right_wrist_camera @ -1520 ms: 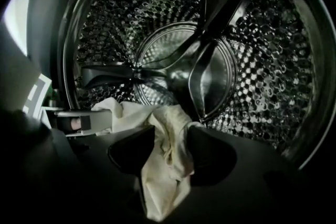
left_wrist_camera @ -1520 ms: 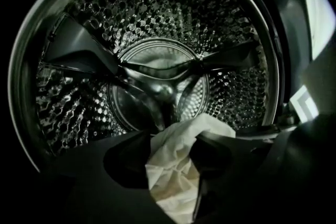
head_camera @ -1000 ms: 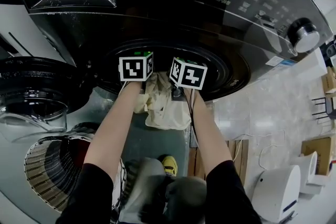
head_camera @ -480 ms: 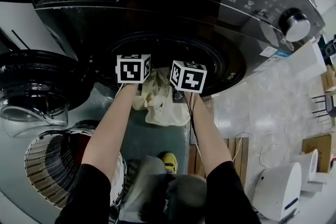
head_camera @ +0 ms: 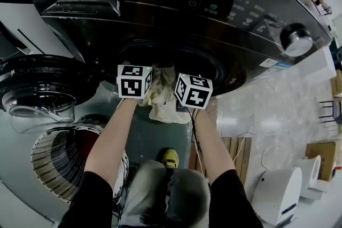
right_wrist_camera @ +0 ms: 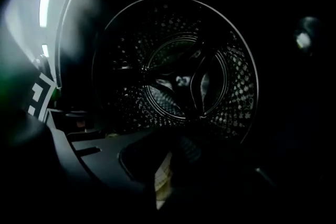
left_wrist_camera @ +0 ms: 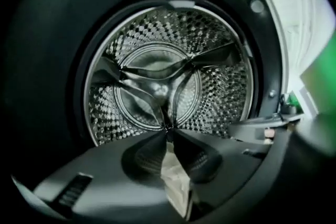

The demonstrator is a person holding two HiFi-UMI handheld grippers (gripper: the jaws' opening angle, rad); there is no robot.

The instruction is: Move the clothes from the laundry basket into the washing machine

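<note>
A cream garment [head_camera: 163, 101] hangs between my two grippers, just in front of the washing machine's [head_camera: 214, 8] round opening. The left marker cube [head_camera: 133, 81] and the right marker cube [head_camera: 192, 91] sit close on either side of it. In the left gripper view the left gripper [left_wrist_camera: 168, 136] is closing its jaws, with a fold of the cream garment [left_wrist_camera: 176, 181] pinched between them. It points into the steel drum [left_wrist_camera: 157, 86]. The right gripper [right_wrist_camera: 173, 147] is shut on another fold of the garment [right_wrist_camera: 163, 178]. Ahead of it the drum [right_wrist_camera: 184, 76] is dark and shows no clothes.
The machine's round door [head_camera: 37, 93] stands open at the left. Below it is the slatted laundry basket [head_camera: 59, 160] holding something dark red. A white appliance [head_camera: 278, 195], a wooden pallet [head_camera: 235, 149] and a cable lie on the floor at the right.
Both grippers have moved up and closer to the drum opening, carrying the cream garment with them. Less of the cloth hangs below them now.
</note>
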